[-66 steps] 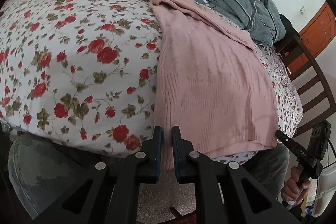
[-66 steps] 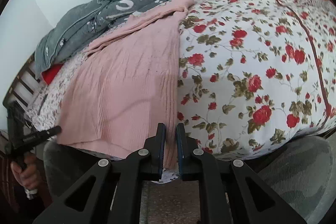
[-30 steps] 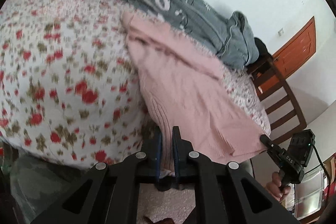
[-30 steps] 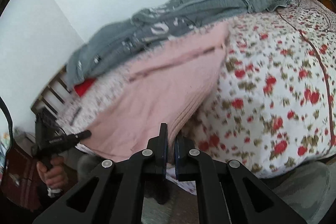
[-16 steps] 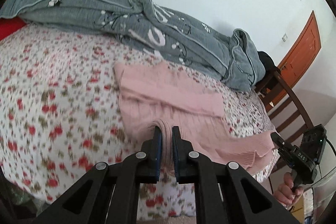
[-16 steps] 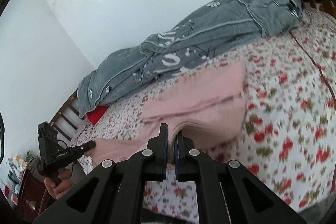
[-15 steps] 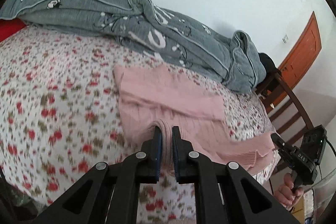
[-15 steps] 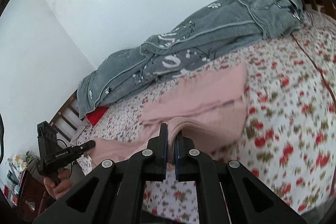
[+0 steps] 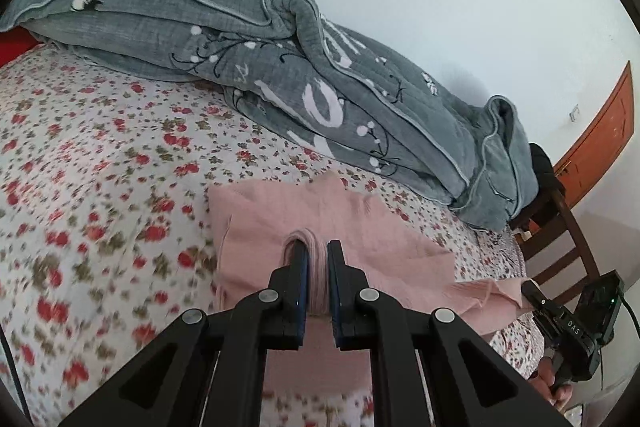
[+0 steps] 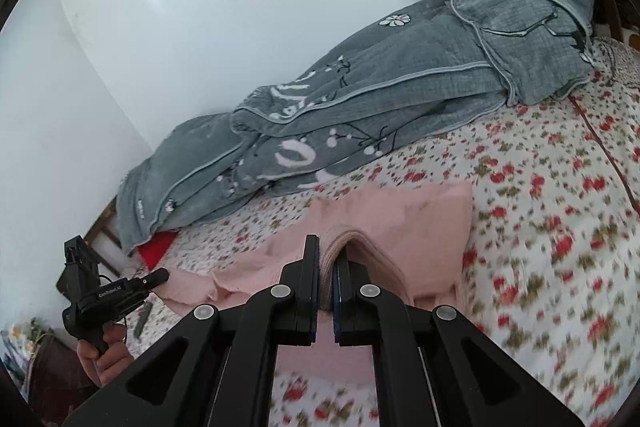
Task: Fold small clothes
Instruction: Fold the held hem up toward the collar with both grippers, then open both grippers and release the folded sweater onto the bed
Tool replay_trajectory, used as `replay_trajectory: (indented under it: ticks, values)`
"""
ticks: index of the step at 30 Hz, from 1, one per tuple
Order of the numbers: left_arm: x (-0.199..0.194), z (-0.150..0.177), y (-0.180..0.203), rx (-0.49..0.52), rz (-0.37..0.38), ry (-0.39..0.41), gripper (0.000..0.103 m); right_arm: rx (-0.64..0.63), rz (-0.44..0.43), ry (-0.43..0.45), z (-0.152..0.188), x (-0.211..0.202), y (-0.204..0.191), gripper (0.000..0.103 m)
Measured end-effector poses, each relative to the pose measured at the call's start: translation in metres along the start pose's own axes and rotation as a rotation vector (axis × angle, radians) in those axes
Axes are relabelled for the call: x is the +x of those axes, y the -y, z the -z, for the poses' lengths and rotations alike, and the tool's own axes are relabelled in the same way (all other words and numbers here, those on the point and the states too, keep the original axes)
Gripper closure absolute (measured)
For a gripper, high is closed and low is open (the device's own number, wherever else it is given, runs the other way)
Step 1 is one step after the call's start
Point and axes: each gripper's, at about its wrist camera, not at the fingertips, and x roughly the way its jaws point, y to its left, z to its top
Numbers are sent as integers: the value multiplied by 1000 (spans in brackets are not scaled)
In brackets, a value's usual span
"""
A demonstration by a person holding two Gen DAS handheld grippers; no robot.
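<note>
Pink knit garment (image 9: pixel 360 227) in mid-fold over the floral bed (image 9: pixel 100 187).
Left claw (image 9: pixel 317 259) and right claw (image 10: pixel 328 267) each pinch a bunched hem edge. The fabric looks soft, light and limp; hold it at the corners, since the span between will likely sag.

Two grippers (image 9: pixel 317 267) (image 10: pixel 326 267), one pink garment (image 9: pixel 360 223), one grey quilt (image 9: pixel 240 67), one wooden chair (image 9: pixel 568 227).

The sweater (image 9: pixel 360 227) is plain pale pink; the bedsheet (image 9: pixel 100 187) is white with red roses and olive leaves; the quilt (image 9: pixel 240 39) is grey with white lettering and blossoms on black twigs; the door (image 9: pixel 604 143) is orange-brown.
</note>
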Motion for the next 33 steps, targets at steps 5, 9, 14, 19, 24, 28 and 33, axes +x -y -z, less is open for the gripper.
replay_trajectory:
  ticks: [5,9,14,19,24,28,33]
  values:
    - [38,-23,-8,-21,-4,-8,93,-10,14,-17,-21,43,7,98]
    - [72,-39,-17,-44,-27,-27,93,-7,38,-46,-35,82,23,98]
    - [122,-50,-34,-95,-49,-100,93,28,133,-113,-41,137,53,92]
    - [140,-62,-47,-109,-87,-110,70,-7,210,-194,-44,170,71,81]
    - [131,-62,-41,-27,-113,-60,56,-69,214,-108,-49,145,66,51]
    - [142,-59,-34,22,-115,-105,56,-154,225,-161,-47,157,55,51]
    - [166,-52,-24,98,-160,-171,57,-176,309,-290,-40,198,63,52]
